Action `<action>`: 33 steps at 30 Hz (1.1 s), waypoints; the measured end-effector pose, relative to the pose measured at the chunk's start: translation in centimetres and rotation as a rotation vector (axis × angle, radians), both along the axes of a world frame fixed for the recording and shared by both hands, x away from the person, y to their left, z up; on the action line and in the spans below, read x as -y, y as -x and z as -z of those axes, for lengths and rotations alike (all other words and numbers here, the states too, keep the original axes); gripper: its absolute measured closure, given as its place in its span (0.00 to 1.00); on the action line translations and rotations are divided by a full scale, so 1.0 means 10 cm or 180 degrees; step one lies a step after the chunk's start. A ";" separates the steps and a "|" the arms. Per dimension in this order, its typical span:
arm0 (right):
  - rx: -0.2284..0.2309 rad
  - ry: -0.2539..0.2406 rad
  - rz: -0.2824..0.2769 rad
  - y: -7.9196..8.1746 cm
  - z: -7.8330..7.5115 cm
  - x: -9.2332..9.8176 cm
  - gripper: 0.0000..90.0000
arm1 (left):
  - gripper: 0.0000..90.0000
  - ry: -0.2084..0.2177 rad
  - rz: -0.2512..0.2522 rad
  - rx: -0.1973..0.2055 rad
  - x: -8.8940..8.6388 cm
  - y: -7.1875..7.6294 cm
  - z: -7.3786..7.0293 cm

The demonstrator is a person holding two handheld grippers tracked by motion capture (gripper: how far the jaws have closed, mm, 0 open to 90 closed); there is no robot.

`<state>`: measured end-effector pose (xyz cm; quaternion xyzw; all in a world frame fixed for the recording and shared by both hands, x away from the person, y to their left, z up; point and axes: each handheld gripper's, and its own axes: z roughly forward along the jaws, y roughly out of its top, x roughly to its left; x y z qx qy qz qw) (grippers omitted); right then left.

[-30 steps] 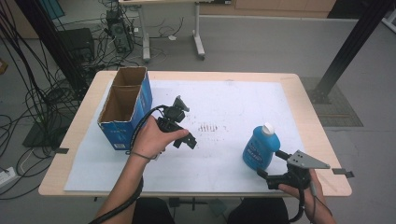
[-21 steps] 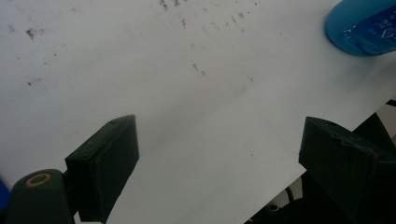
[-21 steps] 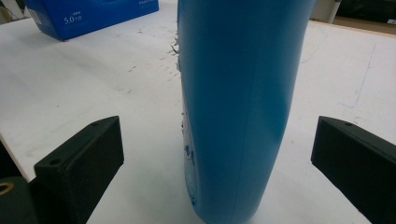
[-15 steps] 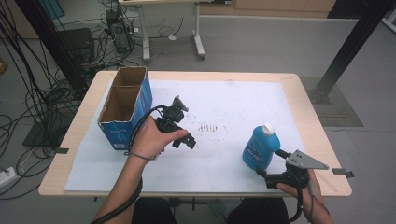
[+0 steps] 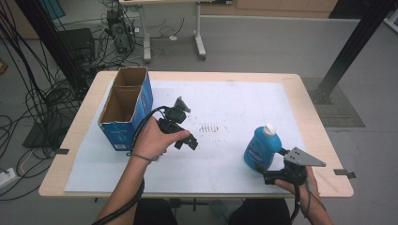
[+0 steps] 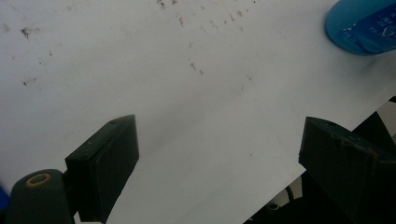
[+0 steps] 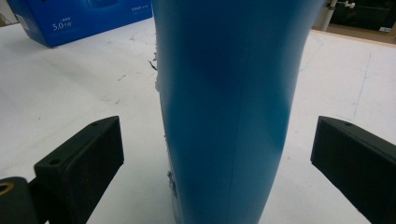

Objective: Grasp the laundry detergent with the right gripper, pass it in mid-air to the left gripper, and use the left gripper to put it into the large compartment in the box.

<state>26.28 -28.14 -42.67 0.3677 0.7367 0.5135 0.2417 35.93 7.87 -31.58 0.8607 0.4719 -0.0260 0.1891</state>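
High view: blue bottle point(image 5: 262, 149) upright on the white sheet point(image 5: 225, 98), near the front right of the table point(image 5: 309, 105), white cap on top, long axis vertical. Right gripper point(image 5: 277, 174) just behind it on the person's side, jaws pointing forward at the bottle's base, grey three-cornered plate above. Much the nearer of the two. Left gripper point(image 5: 180, 107) held up in the hand beside the open cardboard box point(image 5: 126, 110), well apart from the bottle, with bare sheet and a patch of dark specks point(image 5: 210, 127) between them. Nothing standing in the way of the right gripper.

Left gripper view: jaws spread wide, nothing between them, looking down on speckled white sheet. Bottom of the bottle point(image 6: 362, 25) far off at the upper right corner; sheet edge cutting across at lower right.

Right gripper view: bottle point(image 7: 229, 102) straight ahead and close, its blue wall rising between the two black jaws. Jaws wide apart, clear gap on each side, neither pad touching yet. Bottle slightly left of midway, so probably a small shift left before closing. Blue side of the box point(image 7: 79, 18) far off at upper left, out of the path.

Likely next: short push forward, then squeeze across the bottle's lower body; smooth rounded wall, so some risk of tipping if gripped off-centre.
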 end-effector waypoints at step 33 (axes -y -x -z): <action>0.0114 -0.0098 0.0108 -0.15 0.08 -0.11 0.03 | 0.14 0.0000 0.0012 0.0005 0.02 0.00 -0.01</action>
